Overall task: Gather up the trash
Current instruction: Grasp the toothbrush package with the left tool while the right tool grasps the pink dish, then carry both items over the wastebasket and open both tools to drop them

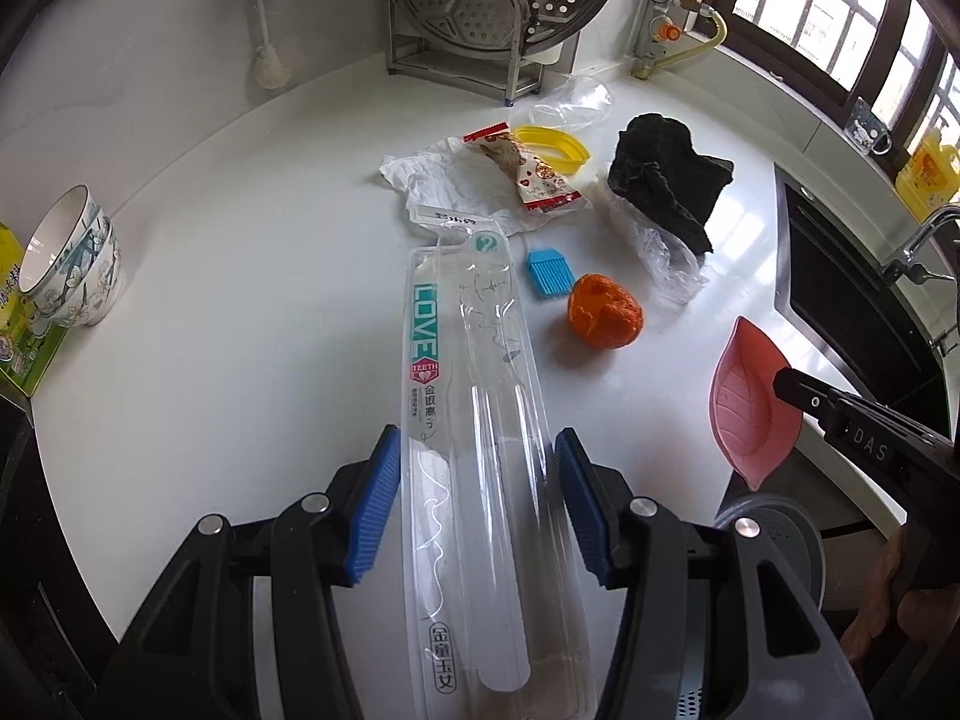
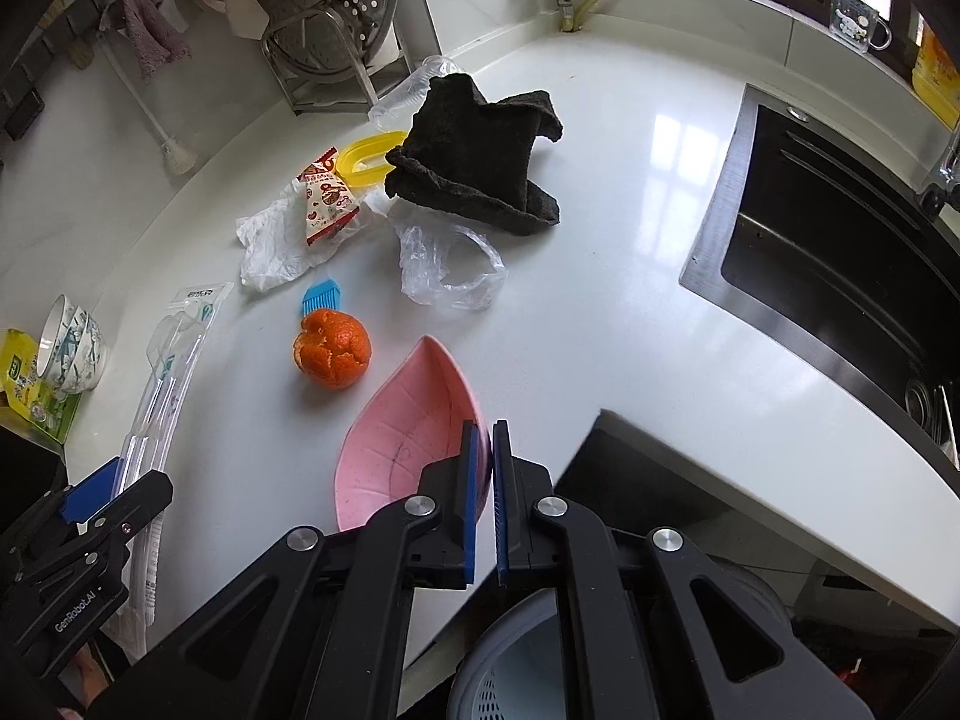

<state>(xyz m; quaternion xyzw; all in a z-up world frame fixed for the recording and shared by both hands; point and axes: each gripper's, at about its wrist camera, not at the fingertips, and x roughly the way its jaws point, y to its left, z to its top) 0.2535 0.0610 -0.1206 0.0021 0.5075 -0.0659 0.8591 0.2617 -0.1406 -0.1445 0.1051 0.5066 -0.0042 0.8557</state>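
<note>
My left gripper (image 1: 477,450) has its blue pads on both sides of a long clear toothbrush package (image 1: 474,396) on the white counter; the pads touch its edges. The package also shows in the right wrist view (image 2: 165,372). My right gripper (image 2: 485,441) is shut on the rim of a pink leaf-shaped dish (image 2: 408,444), also in the left wrist view (image 1: 750,402). Trash lies beyond: orange peel (image 1: 606,312) (image 2: 333,348), red snack wrapper (image 1: 528,171) (image 2: 327,198), crumpled white paper (image 1: 432,174) (image 2: 270,240), clear plastic bag (image 2: 450,264) (image 1: 660,246).
A black cloth (image 2: 480,150), yellow ring (image 2: 366,159), blue brush (image 1: 546,270) and clear cup (image 1: 576,99) lie on the counter. Stacked bowls (image 1: 72,264) stand at left, a steamer rack (image 1: 480,12) at back, a sink (image 2: 840,252) at right. A grey bin (image 2: 528,660) sits below the counter edge.
</note>
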